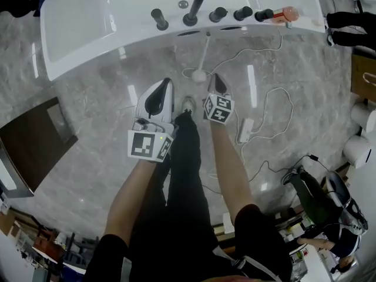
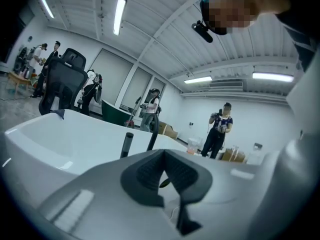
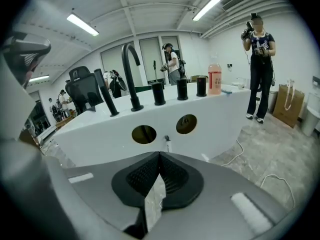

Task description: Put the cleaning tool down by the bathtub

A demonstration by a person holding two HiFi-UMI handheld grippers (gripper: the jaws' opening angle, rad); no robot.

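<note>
I look down on a grey marbled floor, glossy enough to mirror the ceiling lights. Across the top runs the white bathtub, smooth and curved, with two oval holes in its front wall. On its flat deck stand a black arched faucet, a row of black cylindrical knobs and a clear bottle of pinkish liquid.

My left gripper, a white shell with black ribbed pads, has its jaws closed tip to tip with nothing between them. My right gripper is the same: pads together and empty.

The cleaning tool is out of my grip and down by the tub. It is a thin white stick with a small rounded white head. The head rests on the floor just beside the right gripper's tips, and the handle's far end reaches the tub's front wall between the two holes.

Thin white cables loop over the marble to my right, running to a white power strip.
</note>
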